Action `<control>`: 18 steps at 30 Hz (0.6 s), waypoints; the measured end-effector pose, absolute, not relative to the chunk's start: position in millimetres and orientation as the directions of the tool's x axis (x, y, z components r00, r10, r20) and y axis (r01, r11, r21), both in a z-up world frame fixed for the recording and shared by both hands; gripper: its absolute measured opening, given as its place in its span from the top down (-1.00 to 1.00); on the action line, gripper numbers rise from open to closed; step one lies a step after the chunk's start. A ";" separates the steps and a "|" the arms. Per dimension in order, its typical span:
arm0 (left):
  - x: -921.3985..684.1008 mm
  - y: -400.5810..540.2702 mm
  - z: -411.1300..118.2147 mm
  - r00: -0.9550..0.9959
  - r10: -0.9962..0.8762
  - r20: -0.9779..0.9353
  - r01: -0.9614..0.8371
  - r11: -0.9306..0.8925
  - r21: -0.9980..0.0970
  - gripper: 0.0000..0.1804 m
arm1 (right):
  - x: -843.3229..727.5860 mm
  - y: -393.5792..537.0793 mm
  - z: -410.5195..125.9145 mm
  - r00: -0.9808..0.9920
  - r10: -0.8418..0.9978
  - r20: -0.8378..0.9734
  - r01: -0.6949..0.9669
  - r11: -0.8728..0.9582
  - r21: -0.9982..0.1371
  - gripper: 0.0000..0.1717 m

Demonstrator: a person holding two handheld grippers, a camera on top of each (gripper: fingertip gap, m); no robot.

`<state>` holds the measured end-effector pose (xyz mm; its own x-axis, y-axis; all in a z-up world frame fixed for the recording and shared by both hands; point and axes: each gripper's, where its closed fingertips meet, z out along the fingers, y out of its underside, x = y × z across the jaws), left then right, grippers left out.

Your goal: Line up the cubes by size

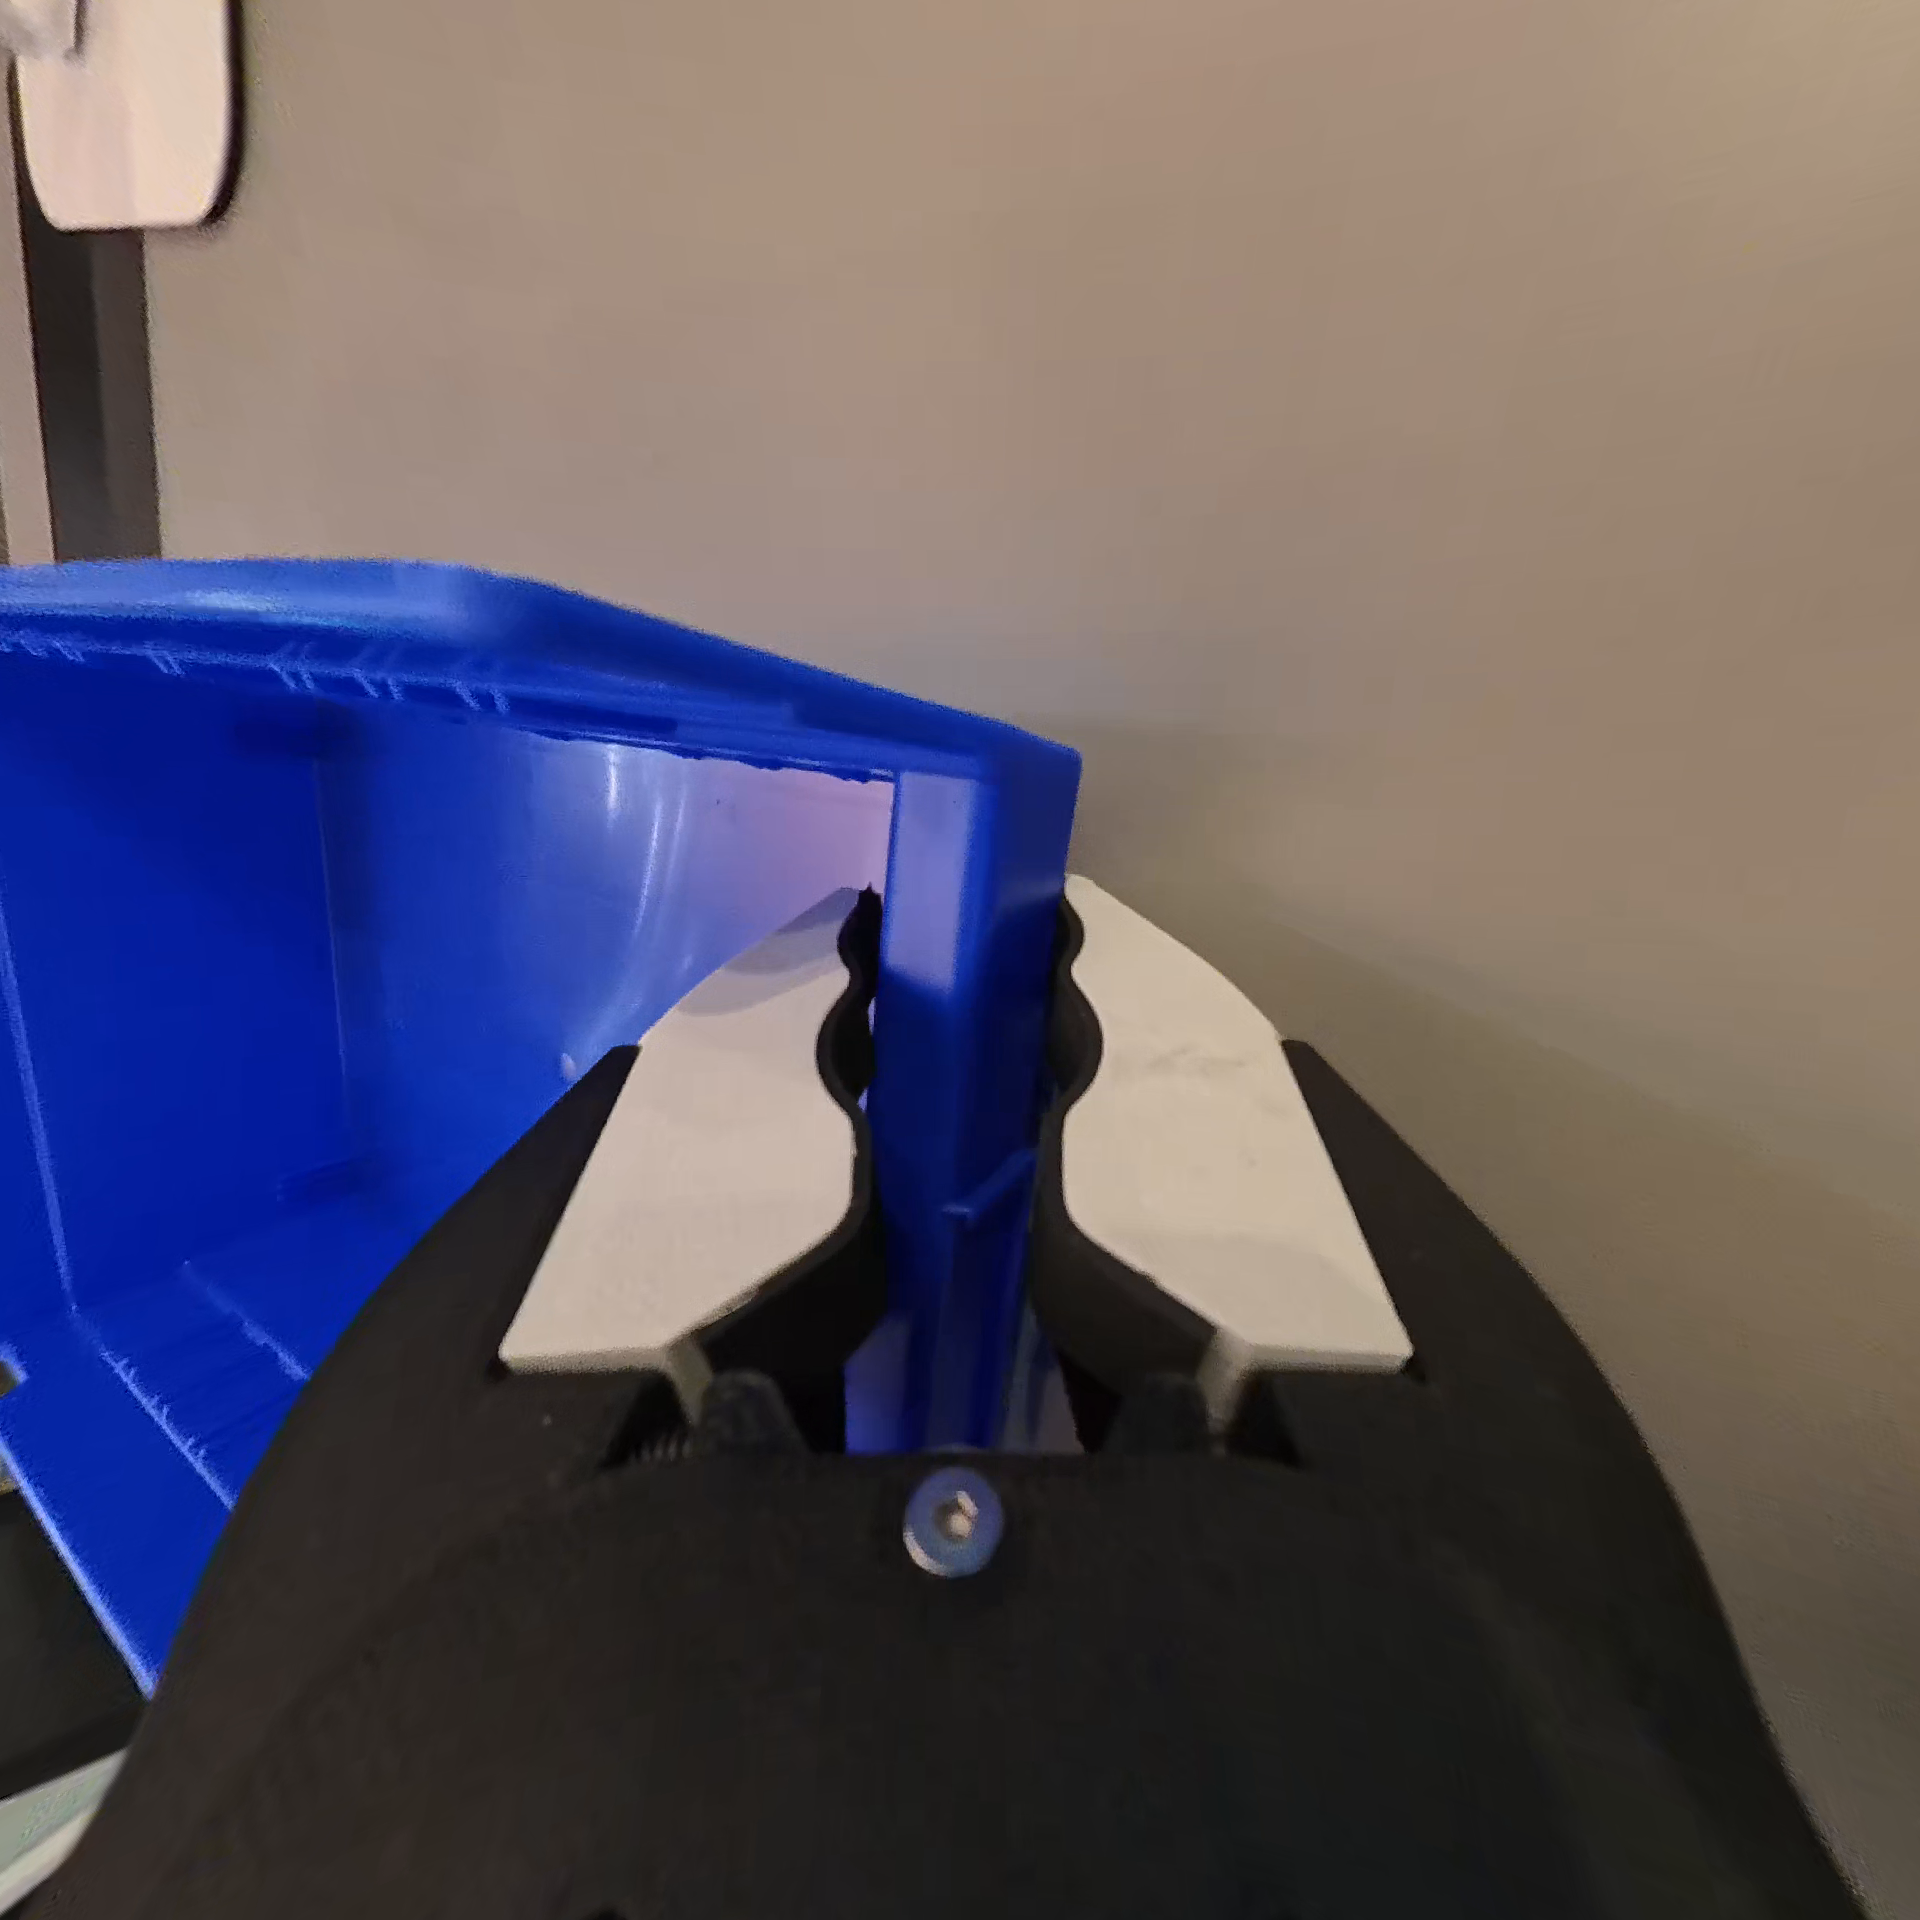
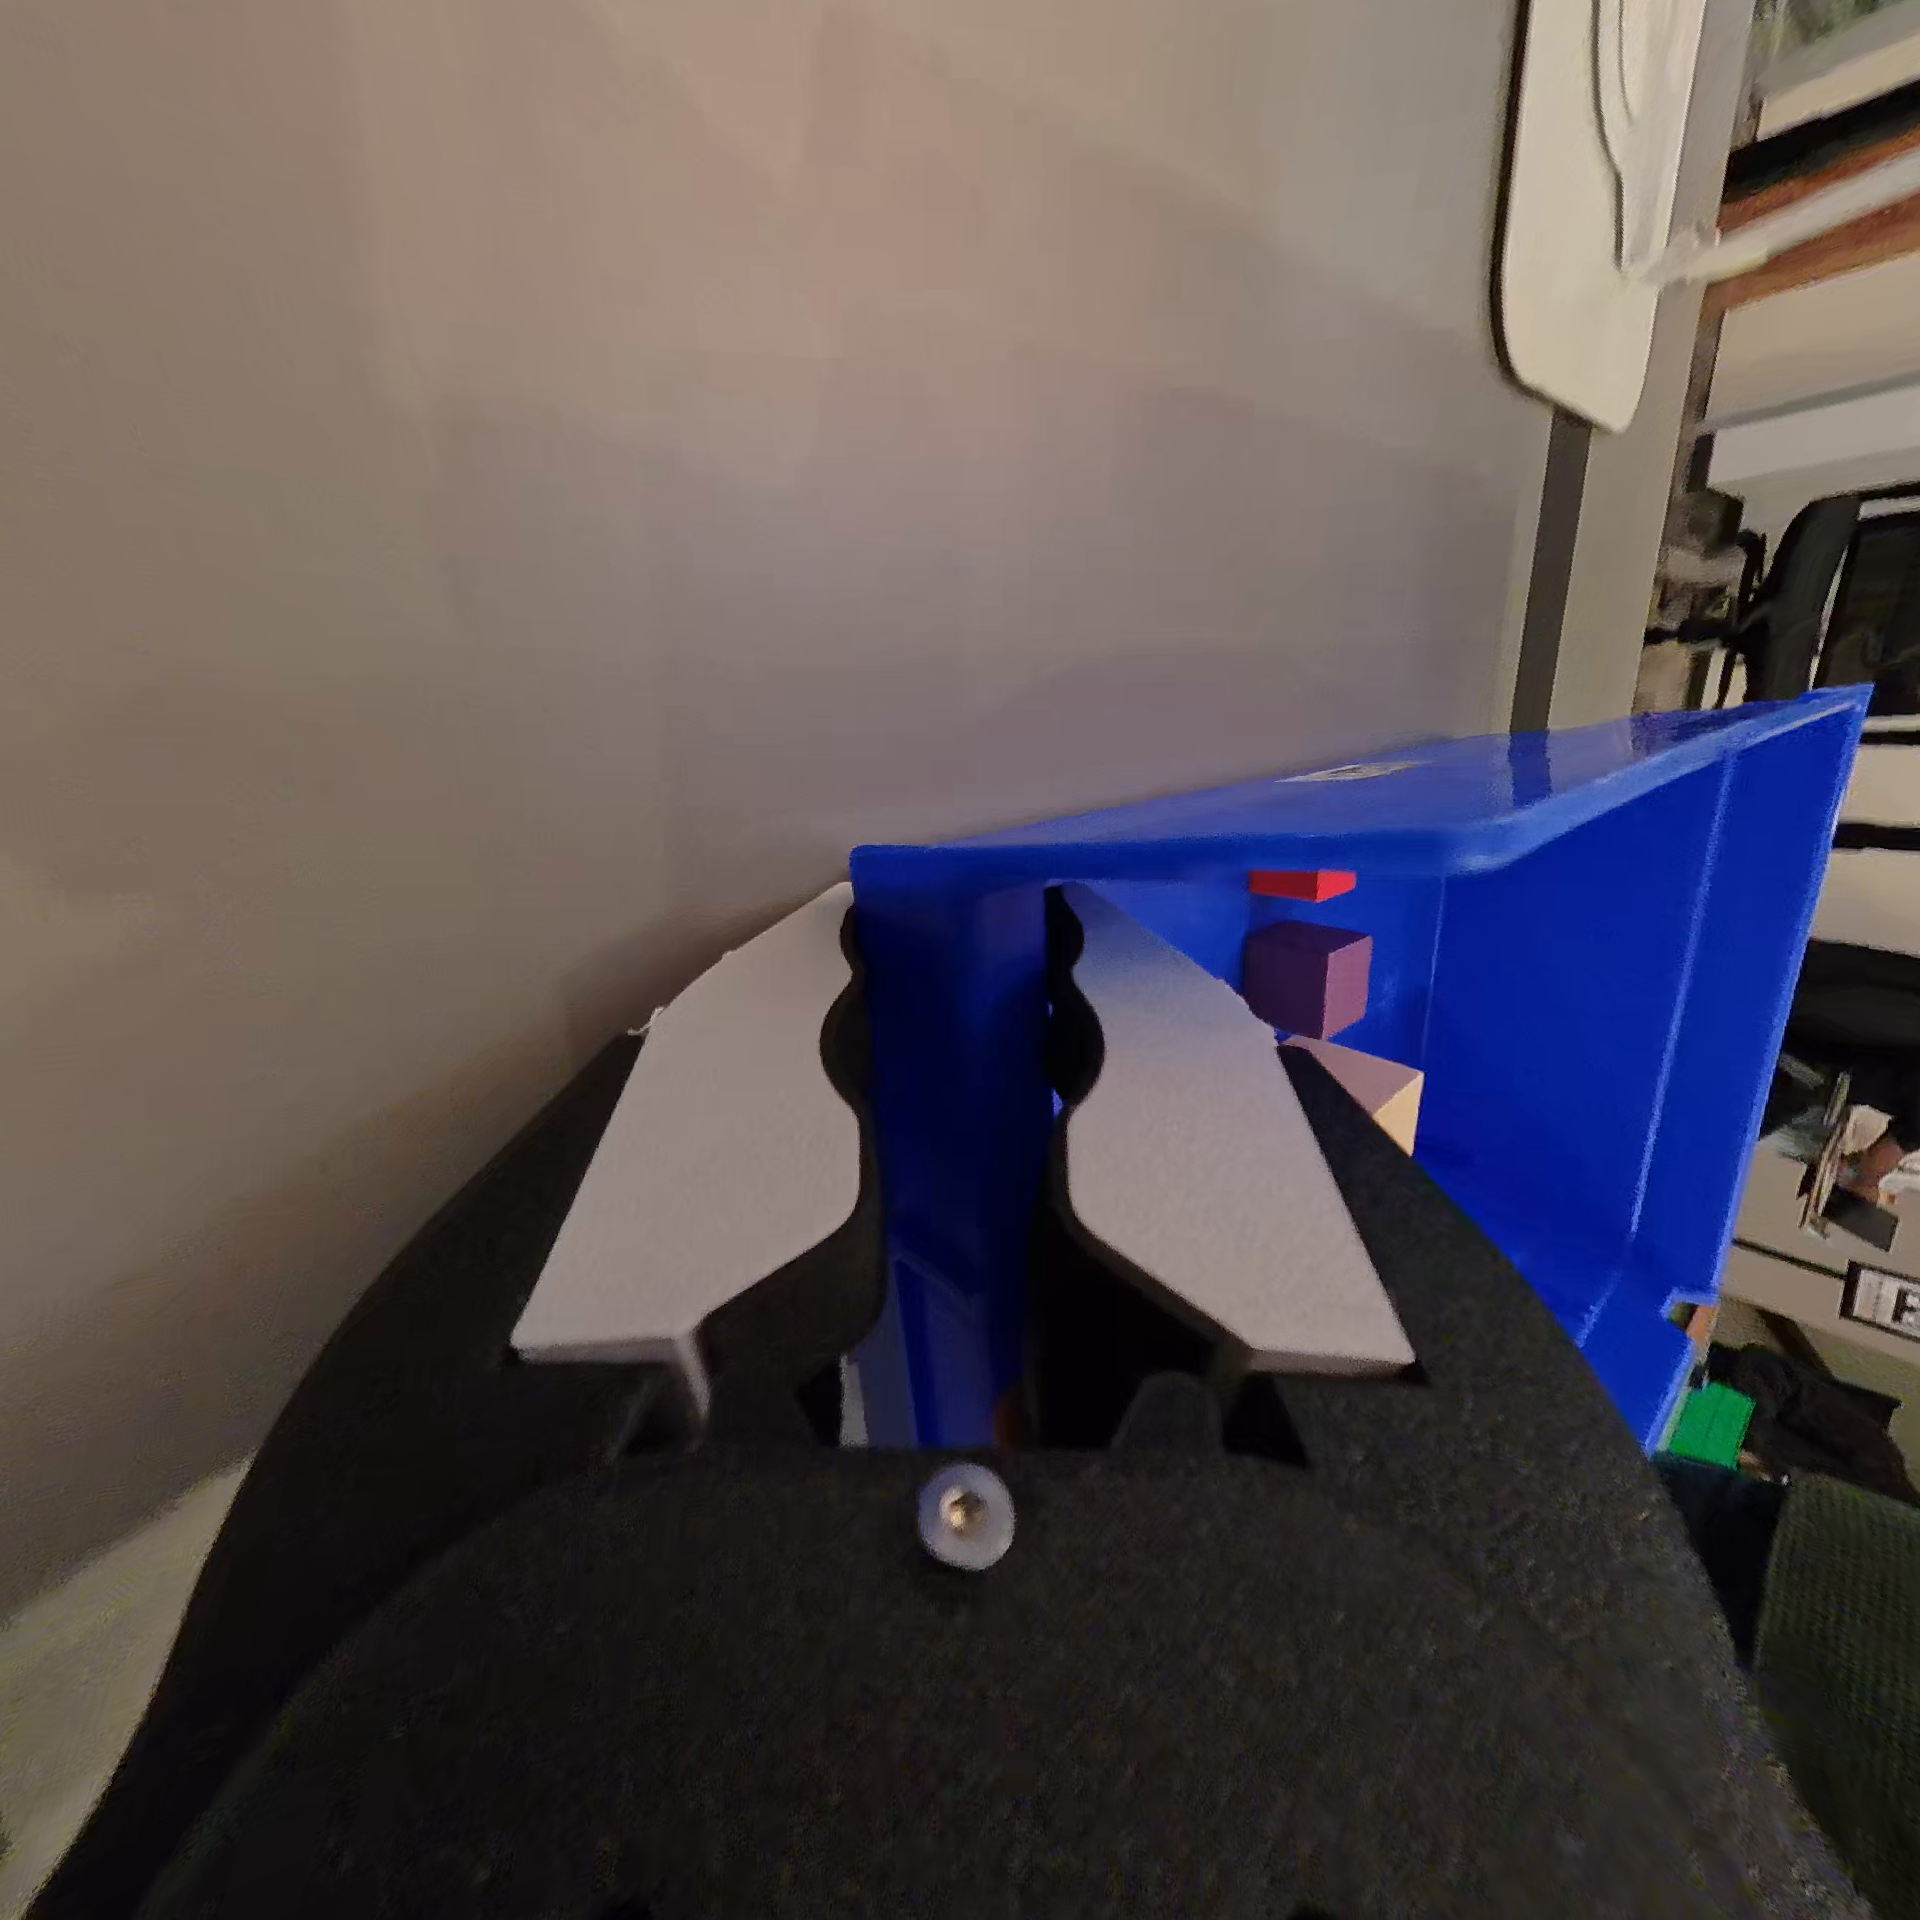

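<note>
A blue plastic bin (image 1: 312, 935) is held up in front of a plain wall, tipped so that its inside faces me. My left gripper (image 1: 966, 914) is shut on the bin's right side wall, with both pads pressed against it. In the right wrist view my right gripper (image 2: 954, 930) is shut on the left side wall of the bin (image 2: 1610, 987). Inside the bin, against its floor, I see a red cube (image 2: 1301, 884), a purple cube (image 2: 1307, 977) below it and a pale wooden cube (image 2: 1361, 1091) partly hidden behind my right finger.
A beige wall (image 2: 623, 520) fills the background. A shelf rack (image 2: 1818, 312) with clutter and a hanging white item (image 2: 1590, 208) stands at the right. A green object (image 2: 1709, 1429) shows below the bin's corner. A dark post (image 1: 94, 395) stands at the far left. One gripper's finger ends stand about 45 cm off the other's.
</note>
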<state>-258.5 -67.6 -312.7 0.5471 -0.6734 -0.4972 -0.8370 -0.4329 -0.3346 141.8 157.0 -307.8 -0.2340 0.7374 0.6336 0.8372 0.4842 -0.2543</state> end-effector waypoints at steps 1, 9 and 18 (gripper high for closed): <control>-253.0 -75.3 -312.7 0.539 -0.682 -0.495 -0.842 -0.422 -0.335 0.67 | 138.2 148.4 -307.9 -0.249 0.732 0.634 0.827 0.501 -0.254 0.65; -213.2 -126.7 -312.6 0.492 -0.718 -0.492 -0.868 -0.361 -0.341 0.66 | 111.5 79.7 -308.4 -0.372 0.680 0.632 0.739 0.629 -0.242 0.65; -187.2 -160.8 -312.9 0.439 -0.758 -0.482 -0.891 -0.301 -0.339 0.65 | 94.1 45.1 -308.8 -0.482 0.612 0.627 0.622 0.743 -0.247 0.65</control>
